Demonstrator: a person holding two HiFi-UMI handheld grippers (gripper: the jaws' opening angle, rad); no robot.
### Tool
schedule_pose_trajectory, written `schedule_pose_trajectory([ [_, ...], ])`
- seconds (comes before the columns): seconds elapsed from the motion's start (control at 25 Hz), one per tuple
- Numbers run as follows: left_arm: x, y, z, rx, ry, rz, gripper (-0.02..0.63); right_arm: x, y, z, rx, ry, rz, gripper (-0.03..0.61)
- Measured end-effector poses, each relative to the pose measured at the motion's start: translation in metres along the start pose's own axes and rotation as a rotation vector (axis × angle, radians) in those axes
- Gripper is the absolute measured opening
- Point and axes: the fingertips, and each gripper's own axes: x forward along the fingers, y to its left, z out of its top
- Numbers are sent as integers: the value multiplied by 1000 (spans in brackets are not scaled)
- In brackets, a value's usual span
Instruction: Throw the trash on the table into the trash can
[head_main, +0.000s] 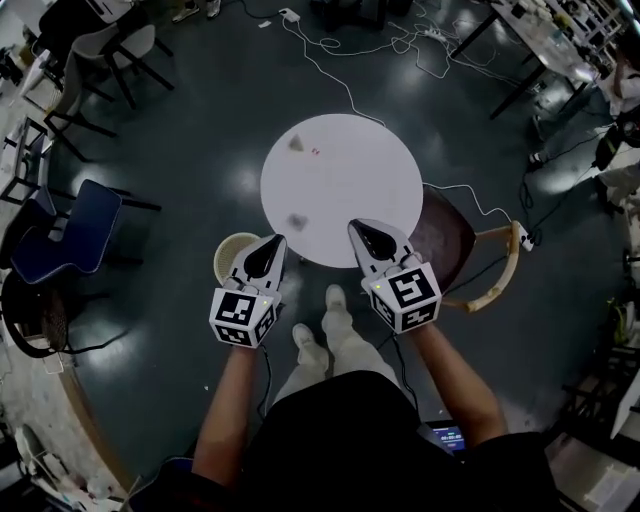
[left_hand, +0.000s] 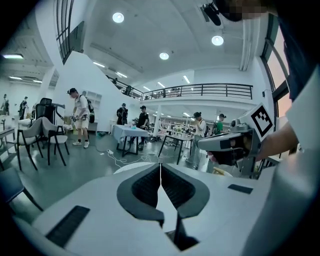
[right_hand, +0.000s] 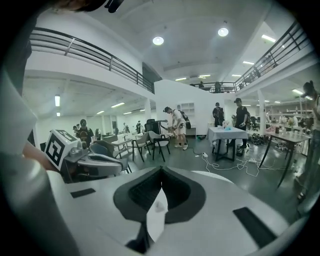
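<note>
While the left gripper (head_main: 279, 239) and right gripper (head_main: 354, 226) hang closed, empty, at the table (head_main: 350, 170) edge, the left partly covers the trash can (head_main: 228, 256); a chair (head_main: 447, 236) flanks the right.

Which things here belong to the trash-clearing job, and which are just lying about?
Job: round table; far crumpled scrap; small red bit; near crumpled scrap; trash can; left claw and right claw, both shut and empty.
Lying about: brown chair; blue chair; floor cables.
</note>
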Motion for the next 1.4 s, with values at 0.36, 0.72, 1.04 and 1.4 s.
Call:
schedule_pose_trajectory([
  [0.36,48,29,-71,-40,145,36,50,36,-21,-46,39,74,24,18],
  [0.72,104,59,-133,-66,259,65,175,77,-48,-88,57,136,39,17],
  [1.04,142,86,-183,-42,331,79,239,110,-65,-128,73,184,43,17],
  [1.4,174,104,-230,22,427,80,272,134,-72,-166,82,233,71,18],
])
